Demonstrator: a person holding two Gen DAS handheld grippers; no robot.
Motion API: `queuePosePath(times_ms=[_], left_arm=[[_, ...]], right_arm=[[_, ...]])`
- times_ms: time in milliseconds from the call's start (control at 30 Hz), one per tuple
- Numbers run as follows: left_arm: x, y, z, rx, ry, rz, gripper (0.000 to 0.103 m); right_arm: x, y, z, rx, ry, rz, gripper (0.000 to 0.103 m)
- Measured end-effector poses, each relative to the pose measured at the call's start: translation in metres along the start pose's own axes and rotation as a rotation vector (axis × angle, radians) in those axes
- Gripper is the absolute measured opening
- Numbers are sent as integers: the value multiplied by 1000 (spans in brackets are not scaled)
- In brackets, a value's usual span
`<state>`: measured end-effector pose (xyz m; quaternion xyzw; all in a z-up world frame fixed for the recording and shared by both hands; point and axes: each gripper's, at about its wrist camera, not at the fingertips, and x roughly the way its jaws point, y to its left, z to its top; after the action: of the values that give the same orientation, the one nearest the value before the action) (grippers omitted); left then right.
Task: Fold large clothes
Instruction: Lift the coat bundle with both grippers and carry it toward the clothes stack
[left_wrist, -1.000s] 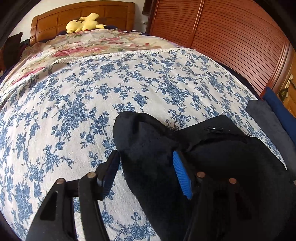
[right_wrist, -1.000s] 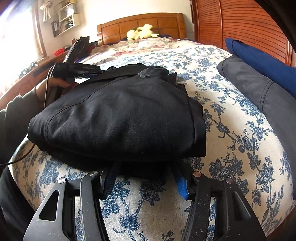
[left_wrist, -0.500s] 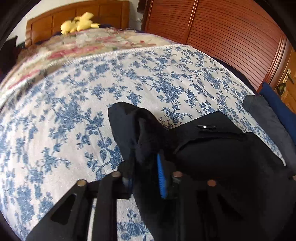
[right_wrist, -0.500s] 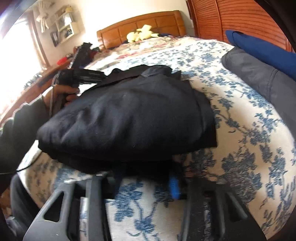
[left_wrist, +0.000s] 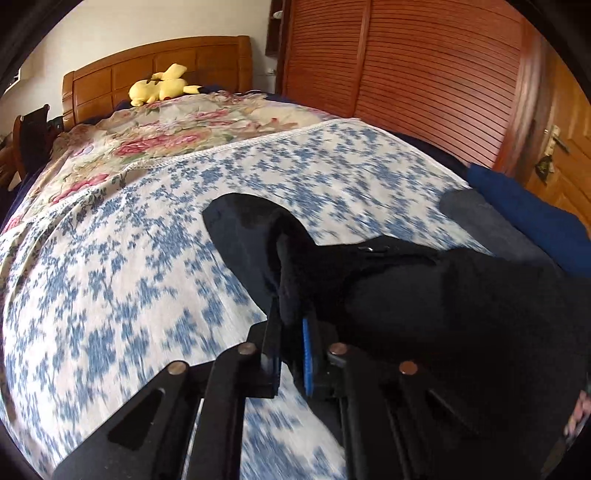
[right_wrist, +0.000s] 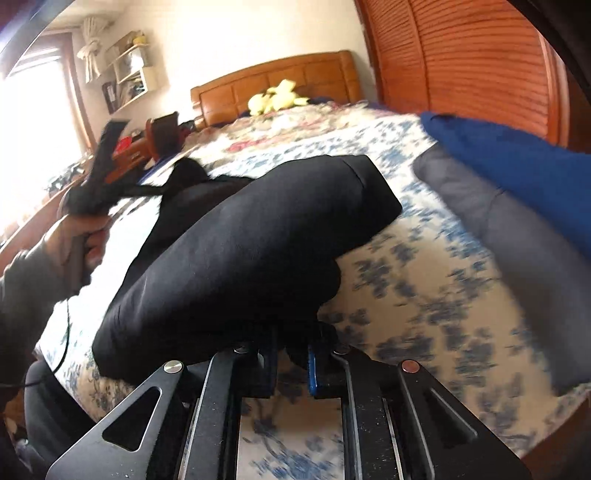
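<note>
A black garment (right_wrist: 258, 236), soft matte woven cloth folded into a thick rounded bundle, lies on the bed's blue-flowered cotton cover (left_wrist: 110, 277) near the foot end. Its long axis runs from the near edge of the cover slantwise toward the wooden headboard (right_wrist: 273, 81), with a seam at the far rounded end.

The left gripper (left_wrist: 291, 332) has its jaws closing, and they already pinch a bunched fold of the black garment between a black pad and a ribbed blue pad; that corner stands up off the cover in a peak. The right gripper (right_wrist: 291, 354) also has its jaws closing, narrow, clamped on the bundle's near edge, which sags over them.

In the right wrist view a hand (right_wrist: 81, 236) in a grey sleeve grips the left tool's handle.

Beside the garment, toward the slatted reddish wardrobe doors (left_wrist: 424, 74), lie folded grey cloth (right_wrist: 498, 251) and blue cloth (right_wrist: 517, 155), touching each other. A yellow plush toy (left_wrist: 159, 88) rests against the headboard.
</note>
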<state>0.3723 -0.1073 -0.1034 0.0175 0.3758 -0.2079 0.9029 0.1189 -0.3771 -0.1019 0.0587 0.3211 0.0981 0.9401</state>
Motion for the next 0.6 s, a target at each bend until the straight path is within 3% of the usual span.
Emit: queuePosePath(times_ms=[133, 300, 533, 600], left_arm=[[-21, -12, -25, 3, 2, -22, 6], [-30, -15, -41, 12, -3, 9, 6], [-30, -9, -56, -4, 15, 37, 6], [-29, -8, -59, -5, 18, 41, 6]], right_arm=[[-14, -5, -6, -3, 21, -36, 9], [-10, -5, -10, -11, 52, -68, 10], [13, -28, -6, 48, 109, -95, 20], [18, -31, -4, 46, 120, -112, 30]])
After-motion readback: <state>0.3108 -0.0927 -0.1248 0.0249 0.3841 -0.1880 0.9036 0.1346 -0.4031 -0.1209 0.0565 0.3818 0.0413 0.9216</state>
